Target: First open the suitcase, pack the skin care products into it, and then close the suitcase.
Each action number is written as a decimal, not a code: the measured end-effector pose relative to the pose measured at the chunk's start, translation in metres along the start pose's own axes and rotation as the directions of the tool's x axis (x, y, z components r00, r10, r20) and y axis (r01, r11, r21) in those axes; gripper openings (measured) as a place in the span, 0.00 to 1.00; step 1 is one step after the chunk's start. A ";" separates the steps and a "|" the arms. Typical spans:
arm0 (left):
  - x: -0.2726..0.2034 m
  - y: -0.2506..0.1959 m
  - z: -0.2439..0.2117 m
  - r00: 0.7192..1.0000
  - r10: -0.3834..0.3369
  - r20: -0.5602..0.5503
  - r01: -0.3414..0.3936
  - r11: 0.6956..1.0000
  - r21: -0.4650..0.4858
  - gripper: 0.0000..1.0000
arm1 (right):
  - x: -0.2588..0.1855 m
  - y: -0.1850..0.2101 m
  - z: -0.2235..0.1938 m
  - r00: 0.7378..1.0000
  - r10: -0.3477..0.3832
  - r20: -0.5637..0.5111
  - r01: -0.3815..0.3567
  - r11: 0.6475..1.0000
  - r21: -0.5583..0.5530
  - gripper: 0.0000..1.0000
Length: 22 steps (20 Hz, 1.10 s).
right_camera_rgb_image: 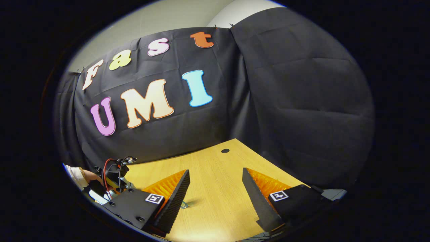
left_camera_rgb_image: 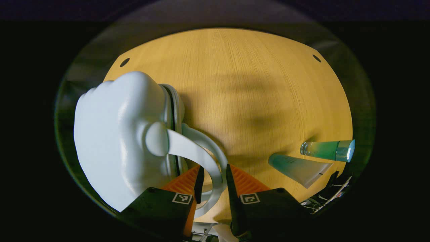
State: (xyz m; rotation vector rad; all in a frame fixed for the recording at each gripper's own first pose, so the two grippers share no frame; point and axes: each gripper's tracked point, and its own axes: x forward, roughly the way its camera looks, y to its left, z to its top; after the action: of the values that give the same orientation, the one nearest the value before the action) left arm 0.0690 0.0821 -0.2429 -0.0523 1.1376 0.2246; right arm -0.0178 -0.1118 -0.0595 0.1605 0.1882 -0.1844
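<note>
A white, cloud-shaped suitcase [left_camera_rgb_image: 117, 134] stands closed on the wooden table [left_camera_rgb_image: 255, 84] at the left of the left gripper view. Its looped white handle [left_camera_rgb_image: 215, 174] runs between the fingers of my left gripper [left_camera_rgb_image: 215, 179], which press on it from both sides. To the right lie a green bottle [left_camera_rgb_image: 327, 150] and a pale green tube [left_camera_rgb_image: 299, 168], side by side near the table's edge. My right gripper [right_camera_rgb_image: 216, 191] hangs open above the table [right_camera_rgb_image: 215, 161] with nothing between its fingers.
Round cable holes [left_camera_rgb_image: 124, 62] [left_camera_rgb_image: 316, 58] mark the table's far corners. In the right gripper view, the black cloth wall [right_camera_rgb_image: 295, 101] rises just behind the table, and a hand with the other gripper [right_camera_rgb_image: 112, 176] shows at the lower left.
</note>
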 end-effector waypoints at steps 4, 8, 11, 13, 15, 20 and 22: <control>0.001 0.000 0.000 1.000 0.000 -0.012 0.000 1.000 -0.008 0.22 | 0.004 0.005 -0.003 1.000 0.017 -0.011 -0.017 1.000 -0.016 0.98; 0.002 -0.003 -0.001 0.999 -0.052 -0.010 0.051 0.998 -0.040 0.07 | 0.008 0.014 -0.005 0.999 0.042 -0.021 -0.042 0.999 -0.031 0.98; -0.003 -0.004 0.001 0.998 -0.067 0.000 0.067 0.997 -0.046 0.07 | 0.009 0.019 -0.003 0.998 0.056 -0.020 -0.057 0.997 -0.043 0.98; -0.009 -0.005 0.003 0.998 -0.055 0.011 0.055 0.998 -0.025 0.07 | 0.010 0.020 -0.003 0.998 0.061 -0.020 -0.062 0.997 -0.049 0.98; -0.019 -0.010 0.007 0.997 -0.073 0.034 0.074 0.997 -0.022 0.07 | 0.012 0.023 -0.006 0.997 0.070 -0.027 -0.071 0.996 -0.045 0.98; -0.048 -0.011 0.013 0.981 -0.170 0.097 0.179 0.980 -0.087 0.06 | 0.015 0.038 -0.011 0.994 0.105 -0.034 -0.106 0.993 -0.042 0.98; -0.058 -0.010 0.017 0.973 -0.187 0.135 0.200 0.975 -0.092 0.06 | 0.016 0.045 -0.011 0.992 0.122 -0.036 -0.123 0.992 -0.041 0.98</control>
State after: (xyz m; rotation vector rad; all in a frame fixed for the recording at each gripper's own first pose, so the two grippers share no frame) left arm 0.0630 0.0662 -0.1836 -0.2391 0.9870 0.1118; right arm 0.0043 -0.0685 -0.0673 0.1319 0.2143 -0.0553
